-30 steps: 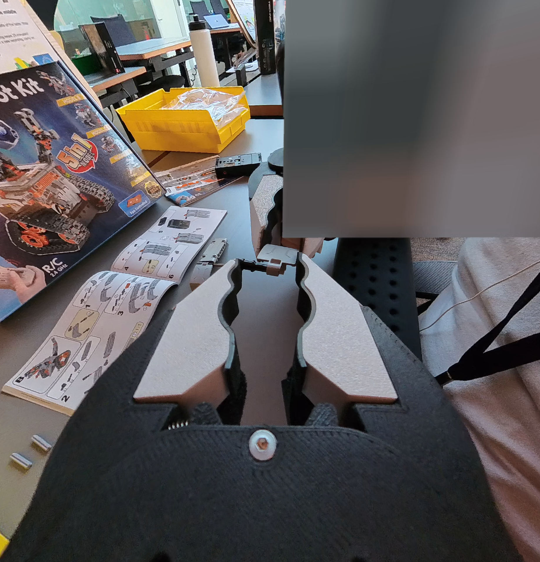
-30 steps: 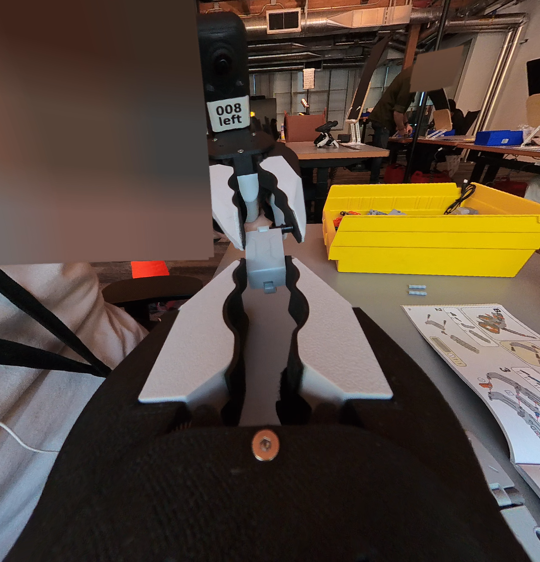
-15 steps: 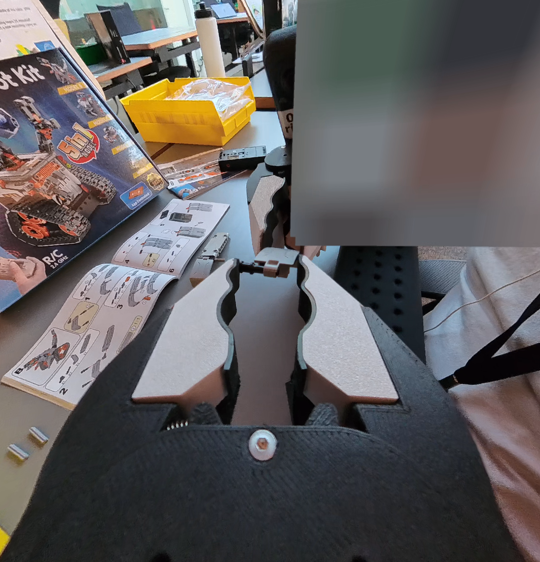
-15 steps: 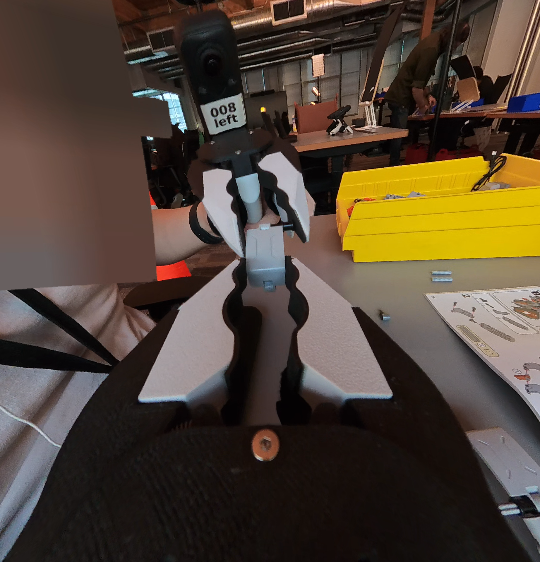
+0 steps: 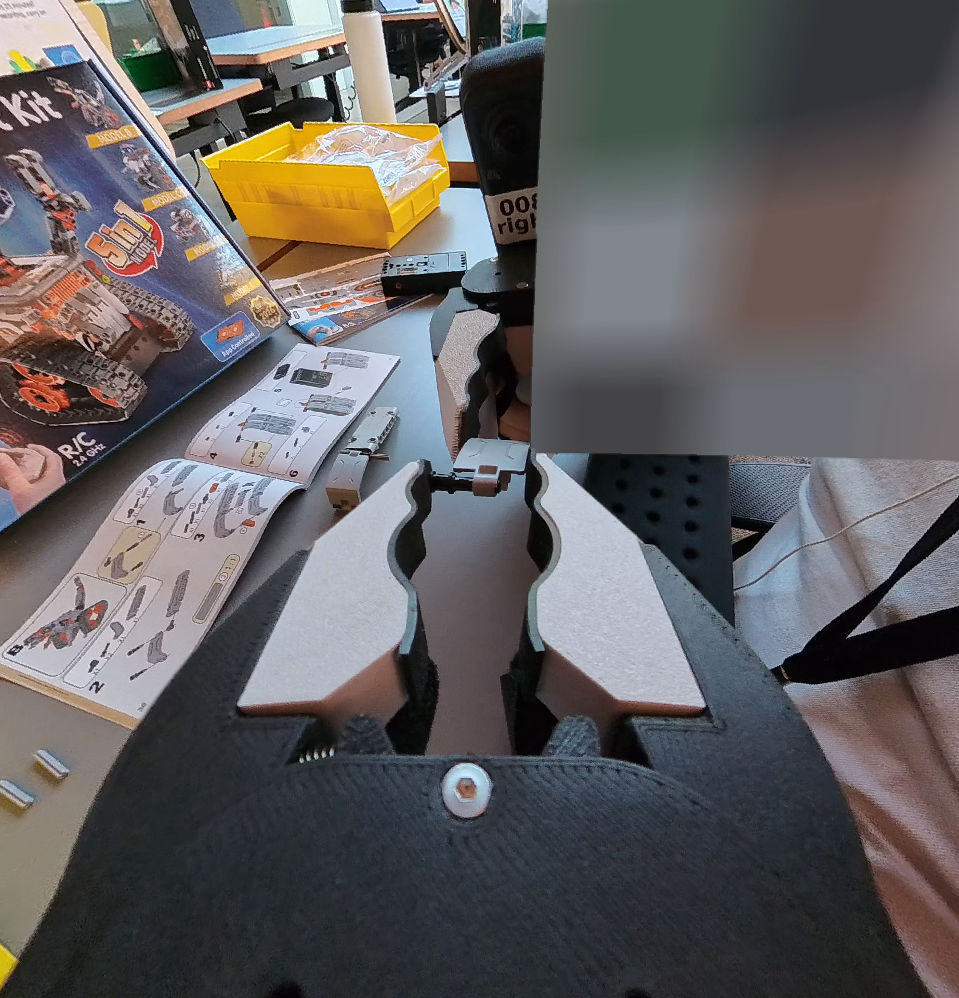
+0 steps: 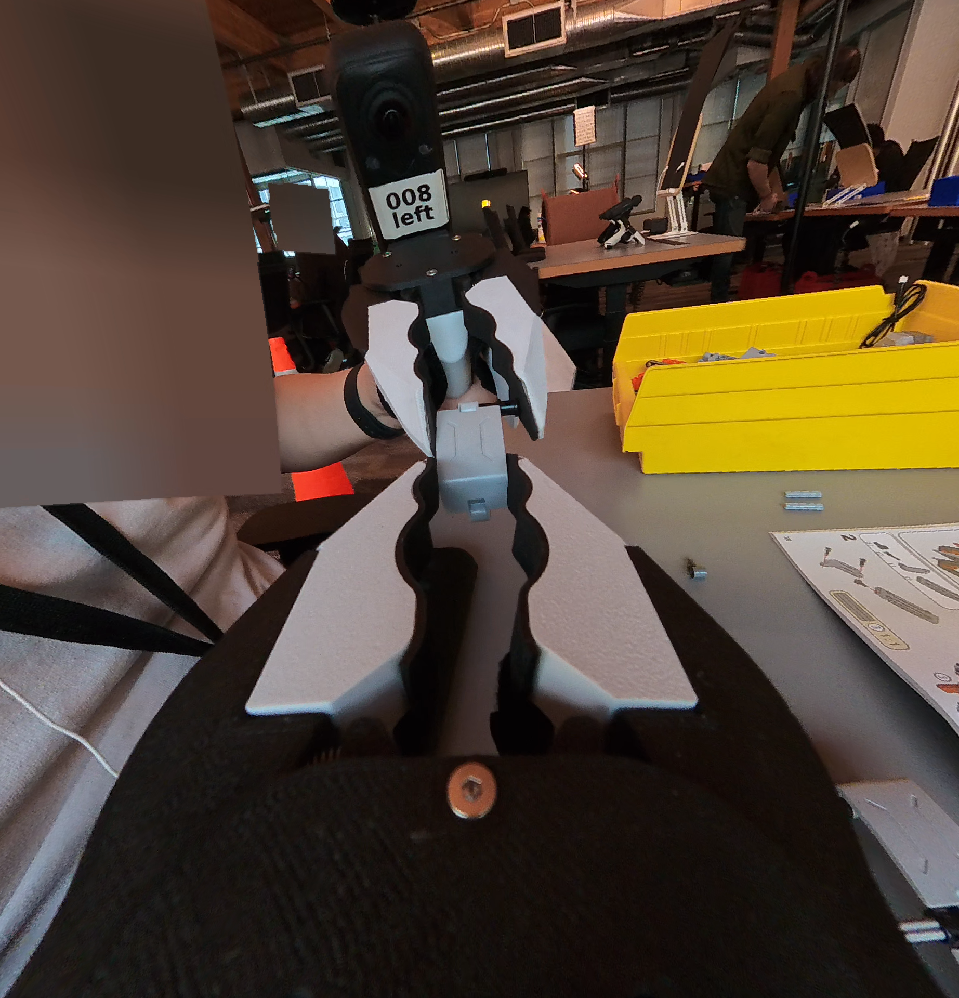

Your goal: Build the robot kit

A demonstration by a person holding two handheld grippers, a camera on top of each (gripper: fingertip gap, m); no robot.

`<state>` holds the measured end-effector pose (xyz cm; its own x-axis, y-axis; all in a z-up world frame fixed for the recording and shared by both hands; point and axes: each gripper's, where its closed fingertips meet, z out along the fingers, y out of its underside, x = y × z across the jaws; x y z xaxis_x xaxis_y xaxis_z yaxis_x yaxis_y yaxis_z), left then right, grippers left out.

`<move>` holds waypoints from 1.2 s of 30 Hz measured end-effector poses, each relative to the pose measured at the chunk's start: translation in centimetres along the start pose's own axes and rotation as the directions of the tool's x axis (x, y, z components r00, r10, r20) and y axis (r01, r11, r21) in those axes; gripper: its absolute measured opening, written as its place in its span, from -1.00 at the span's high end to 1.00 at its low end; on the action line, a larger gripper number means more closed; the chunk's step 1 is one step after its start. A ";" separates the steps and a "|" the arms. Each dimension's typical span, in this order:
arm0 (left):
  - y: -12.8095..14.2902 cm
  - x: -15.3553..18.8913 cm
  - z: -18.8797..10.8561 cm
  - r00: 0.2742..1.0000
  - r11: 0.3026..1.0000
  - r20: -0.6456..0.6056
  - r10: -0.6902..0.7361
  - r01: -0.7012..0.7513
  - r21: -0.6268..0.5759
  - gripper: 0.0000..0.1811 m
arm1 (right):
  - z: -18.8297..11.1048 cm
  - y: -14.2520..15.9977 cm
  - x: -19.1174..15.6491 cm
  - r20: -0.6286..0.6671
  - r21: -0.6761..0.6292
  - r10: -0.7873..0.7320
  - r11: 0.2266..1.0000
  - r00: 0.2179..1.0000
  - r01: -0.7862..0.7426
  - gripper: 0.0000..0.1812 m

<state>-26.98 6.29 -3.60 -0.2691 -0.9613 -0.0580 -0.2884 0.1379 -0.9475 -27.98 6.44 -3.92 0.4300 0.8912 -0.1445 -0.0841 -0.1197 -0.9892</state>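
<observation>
Both views are bright and evenly lit, with soft daylight from windows at the top left of the left wrist view and behind the middle of the right wrist view. Shadows on the bench are weak and soft. The wide lens bends straight lines near the edges. Near parts are sharp; the far room is a little soft. The clear plastic bag in the yellow bin shows small glare.

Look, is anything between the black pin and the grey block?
No, nothing visible. The pin, in the left gripper, meets the side of the block directly; the right gripper holds the block.
</observation>
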 end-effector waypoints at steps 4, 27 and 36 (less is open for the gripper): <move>0.0 0.0 0.1 1.000 1.000 0.012 0.009 -0.008 -0.007 0.63 | -0.1 0.1 0.0 0.003 -0.004 -0.007 1.000 1.000 0.007 0.72; 0.6 0.4 0.2 0.992 0.994 0.068 0.107 -0.105 -0.034 0.70 | -0.1 0.6 0.1 -0.023 -0.026 -0.166 0.986 0.986 0.166 0.73; -0.4 1.6 -0.1 0.969 0.972 0.084 0.234 -0.233 -0.018 0.68 | -0.5 -0.8 -1.4 -0.024 0.035 -0.344 0.938 0.939 0.345 0.72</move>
<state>-27.39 4.77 -3.31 -0.2505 -0.9191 -0.3040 -0.2339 0.3622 -0.9023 -28.10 5.07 -2.93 0.4542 0.8672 0.2043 0.0379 0.2103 -0.9769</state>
